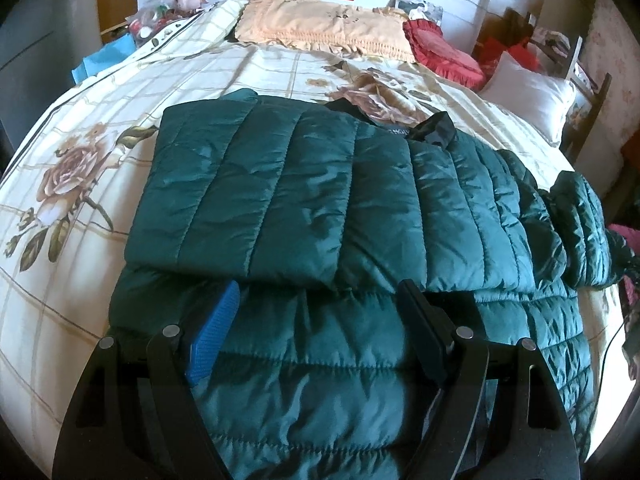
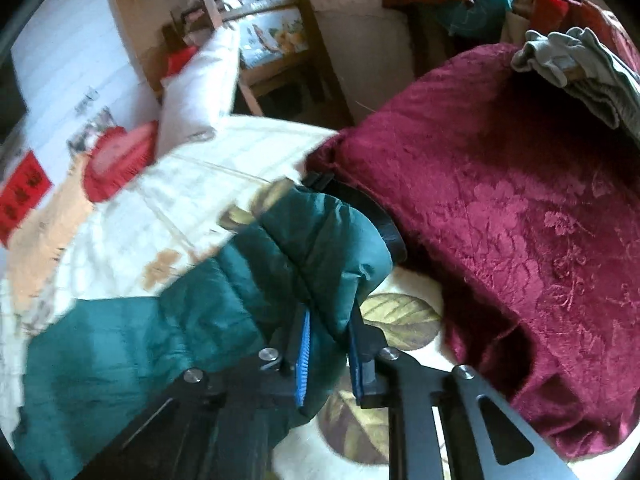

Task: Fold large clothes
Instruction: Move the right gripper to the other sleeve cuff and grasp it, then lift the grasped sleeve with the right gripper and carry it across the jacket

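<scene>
- The teal quilted puffer jacket lies on the bed, body long axis left to right, collar toward the pillows, one side folded over the middle.
- It probably handles light, soft, springy and slick; a seam or cuff gives the surest hold.
- The right gripper has its jaws pinched on the sleeve end, beside a maroon cushion; this view is blurred.
- The left gripper has its jaws spread wide over the hem, holding nothing.

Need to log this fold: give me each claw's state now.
Left claw: open, over the jacket, gripping nothing.
Right claw: shut on the jacket's sleeve.
</scene>
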Available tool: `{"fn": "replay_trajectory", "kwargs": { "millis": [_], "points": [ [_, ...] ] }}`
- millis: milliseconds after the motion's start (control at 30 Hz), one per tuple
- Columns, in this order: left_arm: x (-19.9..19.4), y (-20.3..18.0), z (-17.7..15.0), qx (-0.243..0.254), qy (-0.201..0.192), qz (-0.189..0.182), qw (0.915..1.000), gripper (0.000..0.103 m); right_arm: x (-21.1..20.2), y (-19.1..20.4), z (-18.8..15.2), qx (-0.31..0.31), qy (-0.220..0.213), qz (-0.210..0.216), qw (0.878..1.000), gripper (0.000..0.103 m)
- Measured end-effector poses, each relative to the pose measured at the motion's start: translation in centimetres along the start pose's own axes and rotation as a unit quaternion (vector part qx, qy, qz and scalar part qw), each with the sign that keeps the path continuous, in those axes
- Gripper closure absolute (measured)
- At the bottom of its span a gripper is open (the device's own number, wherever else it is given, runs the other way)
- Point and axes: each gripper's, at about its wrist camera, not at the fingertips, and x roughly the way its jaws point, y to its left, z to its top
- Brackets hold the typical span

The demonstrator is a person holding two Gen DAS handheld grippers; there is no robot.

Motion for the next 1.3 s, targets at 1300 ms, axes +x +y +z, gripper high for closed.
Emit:
{"fn": "replay_trajectory", "kwargs": {
  "millis": [1300],
  "points": [
    [-2.9,1.6,-0.9,-0.019,-0.021,-0.013,0.9995,0.022,-14.7,14.9,-4.6,-0.209,-0.043,0.22,0.952,0.096]
  ]
}}
